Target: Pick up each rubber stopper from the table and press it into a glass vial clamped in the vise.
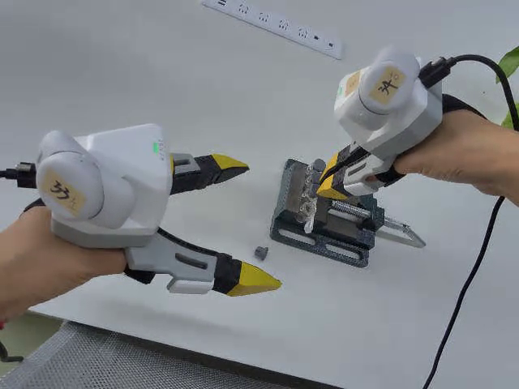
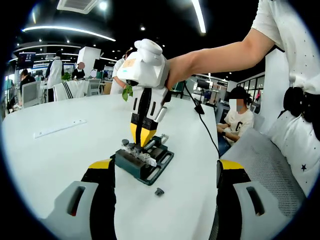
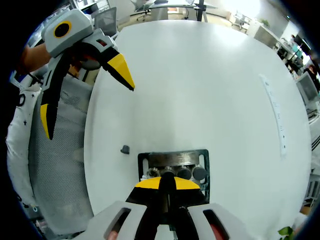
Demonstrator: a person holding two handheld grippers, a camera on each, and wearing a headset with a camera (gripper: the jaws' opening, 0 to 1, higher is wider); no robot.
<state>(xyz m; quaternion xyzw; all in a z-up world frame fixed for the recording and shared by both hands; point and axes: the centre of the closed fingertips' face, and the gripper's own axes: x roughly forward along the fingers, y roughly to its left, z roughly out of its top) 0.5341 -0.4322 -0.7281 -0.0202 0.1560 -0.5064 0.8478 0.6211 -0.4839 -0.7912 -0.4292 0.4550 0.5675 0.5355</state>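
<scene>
Right gripper [image 3: 167,181] pinched shut right over the vials [image 3: 184,173] in the vise [image 1: 324,237], holding anything or not I can't tell, left gripper [image 1: 261,225] wide open near the loose stopper [image 1: 261,252] on the table [image 1: 162,73], and an off-centre push could crack glass.

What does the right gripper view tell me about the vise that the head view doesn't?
Right gripper view: a top-down look into the vise, where two stoppered vials sit beside one open-looking vial. Head view: the vise's screw handle sticking out sideways, seen from the side. Both: the right gripper with jaws together over the vials, the left gripper open and away from the vise, and one loose rubber stopper on the white table.
</scene>
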